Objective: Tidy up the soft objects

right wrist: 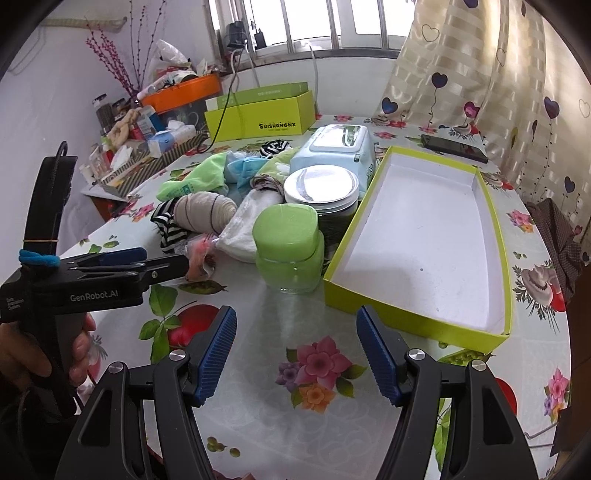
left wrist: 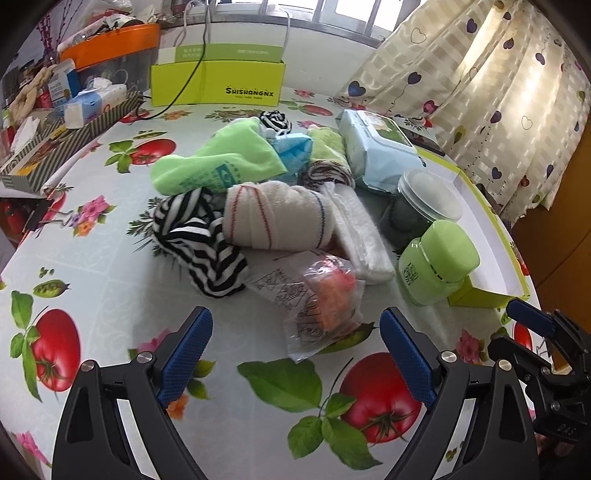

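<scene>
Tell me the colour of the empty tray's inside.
White inside the tray, lime-green rim; clearest in the right wrist view.

Barred window (right wrist: 295, 22), heart-print curtain (right wrist: 480, 74), white wall (right wrist: 48, 110)

The yellow-green box (left wrist: 218, 83) reads "SHISHANGNX"; the left gripper (right wrist: 162, 267) body reads "GenRobot.AI"

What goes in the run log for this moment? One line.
left gripper: open, empty, facing plastic bag | right gripper: open, empty, near tray | tray: empty | socks: piled on table
</scene>
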`<state>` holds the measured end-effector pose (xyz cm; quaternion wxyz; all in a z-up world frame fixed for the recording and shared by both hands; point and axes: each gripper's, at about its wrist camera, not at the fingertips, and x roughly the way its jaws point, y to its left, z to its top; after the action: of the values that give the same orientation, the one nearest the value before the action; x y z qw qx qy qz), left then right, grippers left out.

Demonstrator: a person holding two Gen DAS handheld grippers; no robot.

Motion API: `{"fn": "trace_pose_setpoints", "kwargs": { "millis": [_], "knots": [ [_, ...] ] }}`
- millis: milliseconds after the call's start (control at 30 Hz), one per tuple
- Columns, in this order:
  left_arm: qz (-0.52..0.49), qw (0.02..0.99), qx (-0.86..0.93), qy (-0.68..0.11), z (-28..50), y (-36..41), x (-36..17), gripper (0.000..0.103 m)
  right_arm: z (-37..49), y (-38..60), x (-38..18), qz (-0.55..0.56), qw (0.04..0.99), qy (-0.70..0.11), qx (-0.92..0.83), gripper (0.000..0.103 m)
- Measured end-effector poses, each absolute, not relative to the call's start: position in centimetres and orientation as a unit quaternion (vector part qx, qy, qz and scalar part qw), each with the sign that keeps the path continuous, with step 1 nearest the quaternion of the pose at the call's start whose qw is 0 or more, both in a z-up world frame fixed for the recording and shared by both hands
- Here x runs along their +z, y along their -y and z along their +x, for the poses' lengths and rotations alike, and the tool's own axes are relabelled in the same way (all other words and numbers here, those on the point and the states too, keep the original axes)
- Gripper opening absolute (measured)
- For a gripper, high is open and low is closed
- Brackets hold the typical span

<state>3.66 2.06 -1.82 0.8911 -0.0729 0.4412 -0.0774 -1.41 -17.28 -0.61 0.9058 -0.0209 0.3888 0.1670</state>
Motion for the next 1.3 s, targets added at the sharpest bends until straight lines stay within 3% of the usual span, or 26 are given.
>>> {"fn": "trace_pose_setpoints", "kwargs": {
  "millis": [167, 467, 667, 1300],
  "knots": [
    [-0.065, 0.889, -0.08, -0.445, 4.5, -1.2, -2.3, 0.091, -1.0, 17.7, -0.7, -0.018, 0.907, -0.389, 0.159, 0.068],
    [-0.045, 0.889, -0.072, -0.451, 5.5, -0.5, -2.9, 0.048, -0.7, 18.1, -0.3, -0.012, 0.911, -0.383, 0.155, 0.068],
    [-0.053, 0.889, -0.078, -0.447, 4.9, -1.4, -2.7, 0.033, -1.0, 17.4, 0.4, -0.018, 0.913, -0.374, 0.16, 0.068],
    [-0.093, 0.911, -0.067, -0.396, 1.1, -7.0, 0.0, 0.031, 0.9, 9.3, 2.0, -0.084, 0.905, -0.349, 0.226, 0.068]
  ]
}}
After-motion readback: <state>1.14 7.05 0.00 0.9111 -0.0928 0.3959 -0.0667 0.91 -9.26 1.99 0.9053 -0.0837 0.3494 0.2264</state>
